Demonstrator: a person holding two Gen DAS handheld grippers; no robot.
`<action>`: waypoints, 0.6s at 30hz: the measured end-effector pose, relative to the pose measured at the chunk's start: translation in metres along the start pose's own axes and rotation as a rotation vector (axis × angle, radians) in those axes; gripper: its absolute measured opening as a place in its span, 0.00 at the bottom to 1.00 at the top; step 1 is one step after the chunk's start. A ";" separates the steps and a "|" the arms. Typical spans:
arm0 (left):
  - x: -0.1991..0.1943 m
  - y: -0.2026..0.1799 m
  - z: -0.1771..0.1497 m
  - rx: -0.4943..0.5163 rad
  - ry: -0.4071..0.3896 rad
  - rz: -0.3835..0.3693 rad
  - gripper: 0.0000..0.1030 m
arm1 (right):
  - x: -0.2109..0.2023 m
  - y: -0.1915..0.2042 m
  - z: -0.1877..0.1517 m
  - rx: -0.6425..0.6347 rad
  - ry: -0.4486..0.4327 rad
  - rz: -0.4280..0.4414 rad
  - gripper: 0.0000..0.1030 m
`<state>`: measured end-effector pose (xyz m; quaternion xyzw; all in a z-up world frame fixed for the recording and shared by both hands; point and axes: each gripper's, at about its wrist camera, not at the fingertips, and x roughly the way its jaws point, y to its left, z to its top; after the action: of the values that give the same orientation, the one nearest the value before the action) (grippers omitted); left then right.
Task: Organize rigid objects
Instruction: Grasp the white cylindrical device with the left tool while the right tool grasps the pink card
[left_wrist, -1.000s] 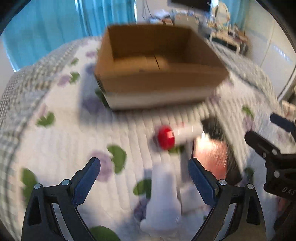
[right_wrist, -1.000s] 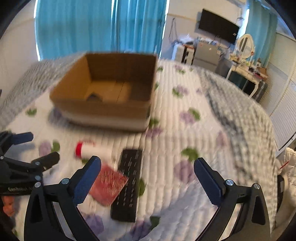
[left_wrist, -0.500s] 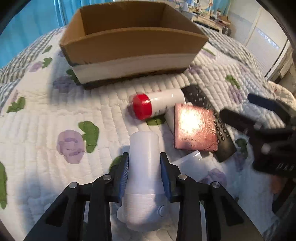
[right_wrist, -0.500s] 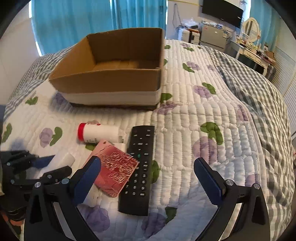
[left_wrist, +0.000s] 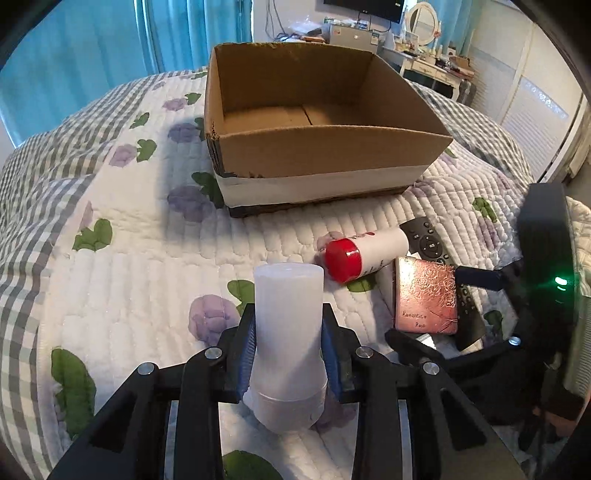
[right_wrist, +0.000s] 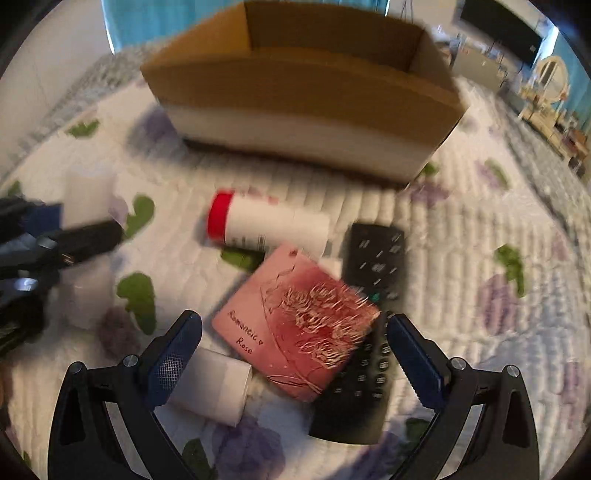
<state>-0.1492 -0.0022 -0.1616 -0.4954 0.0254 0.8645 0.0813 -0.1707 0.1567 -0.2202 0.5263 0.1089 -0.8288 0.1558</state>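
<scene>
**White bottle pinched on the left, right fingers spread over the pink box**

The left gripper (left_wrist: 288, 354) has its fingers pinching a translucent white bottle (left_wrist: 286, 328), held above the quilted bed (left_wrist: 129, 280). Ahead of it sits an open cardboard box (left_wrist: 317, 155). Between the two, a red-capped white tube (left_wrist: 364, 253) lies on its side, touching a pink box (right_wrist: 299, 325) marked "Romantic Rose", which leans on a black remote (right_wrist: 373, 266). The right gripper (right_wrist: 293, 363) hangs over this pink box with its fingers spread wide; a small white box (right_wrist: 214, 387) lies just beside its left finger.
</scene>
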 end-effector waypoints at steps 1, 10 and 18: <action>0.001 0.003 0.000 -0.009 -0.005 -0.012 0.32 | 0.004 -0.002 0.000 0.013 0.011 -0.006 0.97; -0.005 0.008 -0.003 -0.034 -0.022 -0.040 0.32 | -0.011 0.004 -0.004 -0.014 -0.039 -0.062 0.78; -0.016 0.001 0.002 -0.019 -0.027 -0.031 0.32 | -0.035 0.005 -0.009 -0.020 -0.102 -0.063 0.73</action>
<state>-0.1424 -0.0045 -0.1467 -0.4847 0.0082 0.8700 0.0903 -0.1470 0.1602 -0.1926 0.4783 0.1254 -0.8578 0.1403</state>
